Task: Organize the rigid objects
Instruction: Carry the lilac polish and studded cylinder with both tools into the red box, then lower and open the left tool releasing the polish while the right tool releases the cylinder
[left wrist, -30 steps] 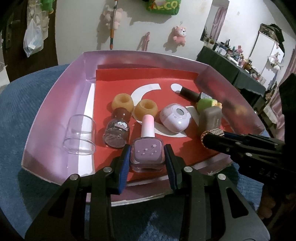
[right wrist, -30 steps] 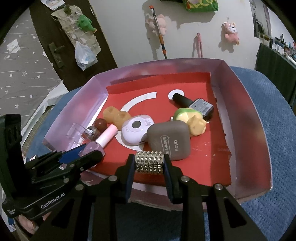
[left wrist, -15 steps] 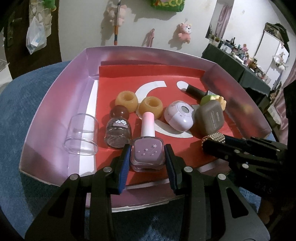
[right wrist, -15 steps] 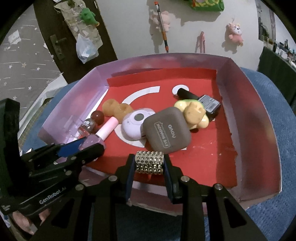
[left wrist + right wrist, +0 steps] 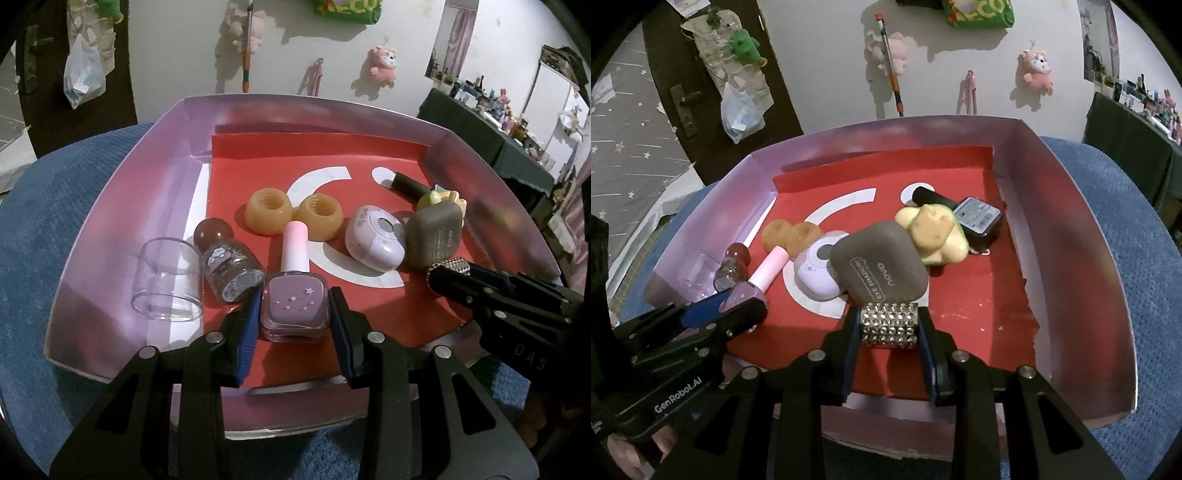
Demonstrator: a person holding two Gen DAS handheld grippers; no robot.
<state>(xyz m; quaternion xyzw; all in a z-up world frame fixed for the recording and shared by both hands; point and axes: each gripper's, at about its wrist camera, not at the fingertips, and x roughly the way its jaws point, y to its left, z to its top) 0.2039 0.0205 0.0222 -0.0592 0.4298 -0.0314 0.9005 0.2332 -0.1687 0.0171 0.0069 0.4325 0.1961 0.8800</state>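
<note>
Left gripper [image 5: 295, 314]: matte black frame, triangular cut-outs, silver screws, blue pads, white "GenRobot.AI" lettering at 8 o'clock in the right view. Right gripper [image 5: 890, 325]: identical black frame, silver screws, blue pads, faint "DAS" marking.

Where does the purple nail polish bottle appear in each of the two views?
Left wrist view: nail polish bottle at lower centre, between the left tool's fingers.
Right wrist view: at far left, mostly hidden by the left tool.
Shared landmark: the grey eye shadow case.
</note>
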